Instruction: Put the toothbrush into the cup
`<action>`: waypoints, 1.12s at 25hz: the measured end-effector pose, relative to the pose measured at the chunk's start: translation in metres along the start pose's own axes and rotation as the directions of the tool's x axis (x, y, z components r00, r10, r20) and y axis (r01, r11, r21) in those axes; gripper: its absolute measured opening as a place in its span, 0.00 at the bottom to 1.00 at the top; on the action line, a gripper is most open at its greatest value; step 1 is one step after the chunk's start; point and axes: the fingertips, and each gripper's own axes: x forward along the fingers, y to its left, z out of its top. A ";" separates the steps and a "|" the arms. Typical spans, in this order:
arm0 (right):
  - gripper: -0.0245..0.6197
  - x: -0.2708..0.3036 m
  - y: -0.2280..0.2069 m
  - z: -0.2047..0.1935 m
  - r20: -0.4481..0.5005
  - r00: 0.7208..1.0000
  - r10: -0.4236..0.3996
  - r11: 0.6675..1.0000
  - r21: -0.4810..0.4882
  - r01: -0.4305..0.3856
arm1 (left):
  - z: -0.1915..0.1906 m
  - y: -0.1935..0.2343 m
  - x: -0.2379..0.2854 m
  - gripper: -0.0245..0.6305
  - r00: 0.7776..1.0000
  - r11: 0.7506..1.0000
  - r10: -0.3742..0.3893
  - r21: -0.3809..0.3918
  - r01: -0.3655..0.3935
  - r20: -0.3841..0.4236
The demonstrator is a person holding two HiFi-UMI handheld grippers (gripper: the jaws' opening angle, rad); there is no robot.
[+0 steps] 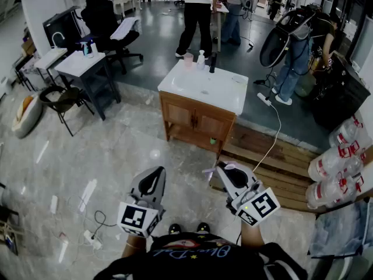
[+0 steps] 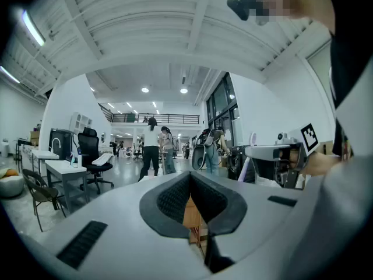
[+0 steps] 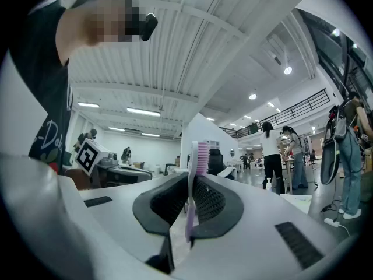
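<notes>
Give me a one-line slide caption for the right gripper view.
Right gripper shut on a pink-bristled toothbrush, its head protruding beyond the jaws; people standing behind.

Little was readable. Cursive print on the dark shirt (image 1: 192, 254) behind both tools looked like "Del"; the rest was illegible. The marker cube (image 1: 139, 218) behind the left gripper (image 1: 156, 174) and its twin behind the right gripper (image 1: 221, 169) carried square codes, no characters. Red labels on the bags (image 1: 344, 156) far right were unreadable.
</notes>
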 end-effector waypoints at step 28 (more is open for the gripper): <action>0.07 0.050 0.027 -0.005 -0.007 1.000 -0.019 0.999 0.037 0.019 | -0.009 0.061 -0.021 0.03 1.000 0.999 0.005 -0.045 -0.005 0.018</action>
